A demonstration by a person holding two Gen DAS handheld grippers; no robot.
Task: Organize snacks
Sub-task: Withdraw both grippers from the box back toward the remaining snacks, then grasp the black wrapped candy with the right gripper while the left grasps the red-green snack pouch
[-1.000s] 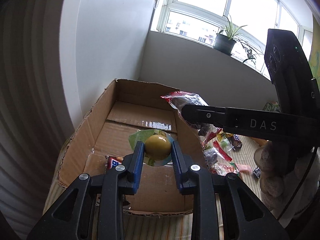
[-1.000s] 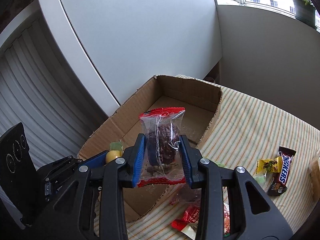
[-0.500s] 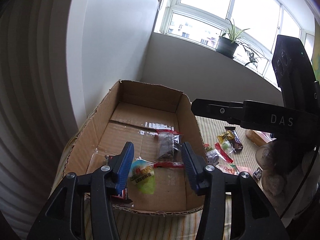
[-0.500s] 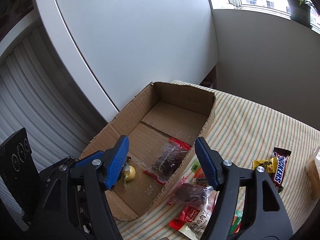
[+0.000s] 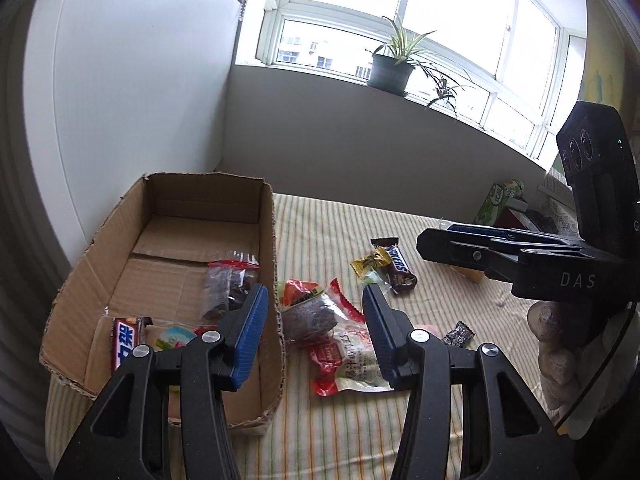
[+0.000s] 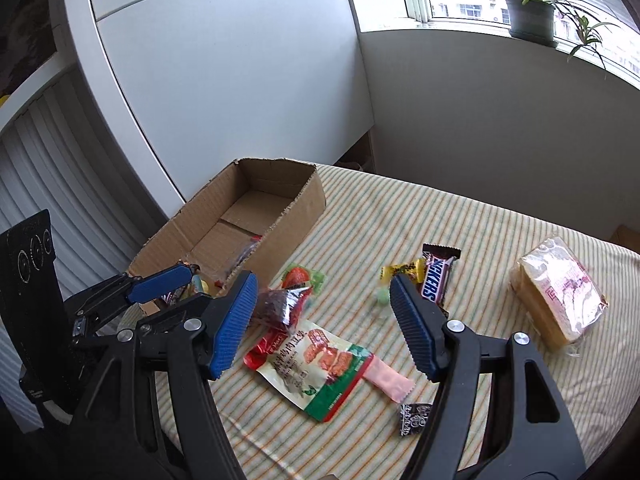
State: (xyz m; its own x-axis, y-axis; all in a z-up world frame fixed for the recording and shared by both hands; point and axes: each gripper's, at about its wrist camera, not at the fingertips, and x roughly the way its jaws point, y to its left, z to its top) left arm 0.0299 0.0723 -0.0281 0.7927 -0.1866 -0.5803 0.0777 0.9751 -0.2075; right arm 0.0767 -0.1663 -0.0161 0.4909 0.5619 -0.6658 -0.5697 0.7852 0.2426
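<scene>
A cardboard box (image 5: 267,236) stands at the left of the striped table. It holds a clear bag of dark snack (image 5: 224,286), a red-and-blue bar (image 5: 124,344) and a yellow egg packet (image 5: 176,338). My left gripper (image 5: 314,308) is open and empty, straddling the box's right wall and a loose dark snack bag (image 5: 312,314). My right gripper (image 6: 322,300) is open and empty above a red-and-green packet (image 6: 316,364). A Snickers bar (image 6: 436,276), a yellow candy (image 6: 404,270) and a strawberry candy (image 6: 298,276) lie beyond it.
A wrapped cake block (image 6: 560,296) sits at the far right. A pink candy (image 6: 386,380) and a small dark candy (image 6: 414,418) lie near the front. A green carton (image 5: 500,200) and a potted plant (image 5: 390,68) are by the window. A hand (image 5: 556,344) holds the right gripper.
Both grippers opened and let their snacks fall into the box: the yellow egg packet and the dark snack bag. Both then moved right, from over the box to the loose snacks.
</scene>
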